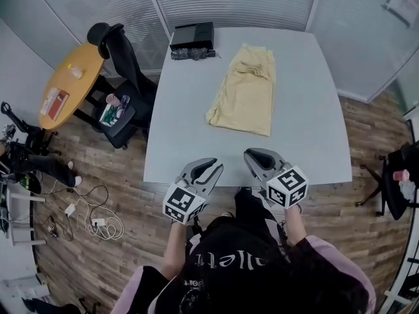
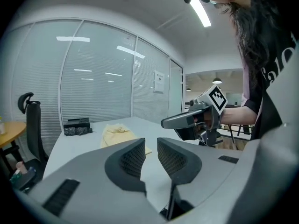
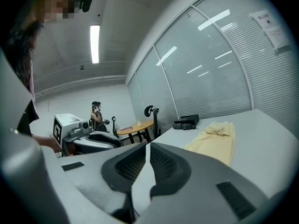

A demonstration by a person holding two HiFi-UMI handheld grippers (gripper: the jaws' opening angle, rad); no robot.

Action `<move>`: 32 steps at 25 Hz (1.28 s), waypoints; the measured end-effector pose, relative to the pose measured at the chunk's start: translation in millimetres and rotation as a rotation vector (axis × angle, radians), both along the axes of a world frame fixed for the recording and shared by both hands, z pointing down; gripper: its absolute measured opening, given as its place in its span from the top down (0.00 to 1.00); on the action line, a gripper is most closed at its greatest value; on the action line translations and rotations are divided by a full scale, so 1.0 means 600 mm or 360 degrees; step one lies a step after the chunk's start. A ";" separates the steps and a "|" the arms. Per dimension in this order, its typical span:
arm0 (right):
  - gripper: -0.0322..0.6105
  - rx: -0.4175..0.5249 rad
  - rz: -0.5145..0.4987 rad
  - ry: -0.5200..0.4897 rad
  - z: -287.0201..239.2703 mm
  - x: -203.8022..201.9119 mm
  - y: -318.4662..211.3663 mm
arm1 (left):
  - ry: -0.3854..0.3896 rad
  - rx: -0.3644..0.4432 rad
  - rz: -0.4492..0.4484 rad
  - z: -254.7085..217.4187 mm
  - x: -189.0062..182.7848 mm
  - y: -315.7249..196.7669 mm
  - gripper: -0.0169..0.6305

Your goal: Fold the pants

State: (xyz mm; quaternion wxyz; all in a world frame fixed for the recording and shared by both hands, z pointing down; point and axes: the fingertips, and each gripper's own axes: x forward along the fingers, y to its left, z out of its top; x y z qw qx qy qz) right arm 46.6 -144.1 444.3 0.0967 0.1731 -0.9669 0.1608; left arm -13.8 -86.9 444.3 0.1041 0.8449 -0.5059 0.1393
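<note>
**Nothing held at the near edge**

Head view: folded pale yellow cloth pants (image 1: 245,90) lie on the white table's (image 1: 308,142) far half. The left gripper (image 1: 208,165) and right gripper (image 1: 256,156) hover at its near edge.
Left gripper view: jaws slightly parted and empty, hiding the pants' near end.
Right gripper view: jaws clenched, empty.

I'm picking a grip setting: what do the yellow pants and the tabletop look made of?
The pants: soft matte cloth, probably cotton-like; they lie limp with creases and a bunched waist. The table: smooth pale laminate or painted board, likely; flat, uniform surface.
</note>
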 end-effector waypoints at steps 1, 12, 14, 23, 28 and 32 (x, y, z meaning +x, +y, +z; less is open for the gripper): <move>0.89 0.0000 0.0004 -0.0006 -0.002 0.002 0.017 | -0.0005 0.0001 0.0003 -0.001 0.000 0.018 0.83; 0.89 0.0041 0.0059 0.0077 -0.004 0.026 0.153 | 0.0009 0.0032 0.0106 -0.012 0.029 0.149 0.89; 0.89 0.0050 0.0079 0.0089 -0.005 0.035 0.166 | 0.0028 0.0033 0.0122 -0.011 0.039 0.162 0.90; 0.90 0.0089 0.0057 0.0124 -0.019 0.046 0.189 | 0.0074 0.0031 0.0178 -0.015 0.071 0.178 0.90; 0.90 0.0108 0.0028 0.0142 -0.023 0.051 0.191 | 0.0088 0.0020 0.0179 -0.019 0.083 0.171 0.90; 0.91 0.0110 0.0016 0.0147 -0.025 0.067 0.185 | 0.0085 0.0019 0.0181 -0.024 0.100 0.161 0.90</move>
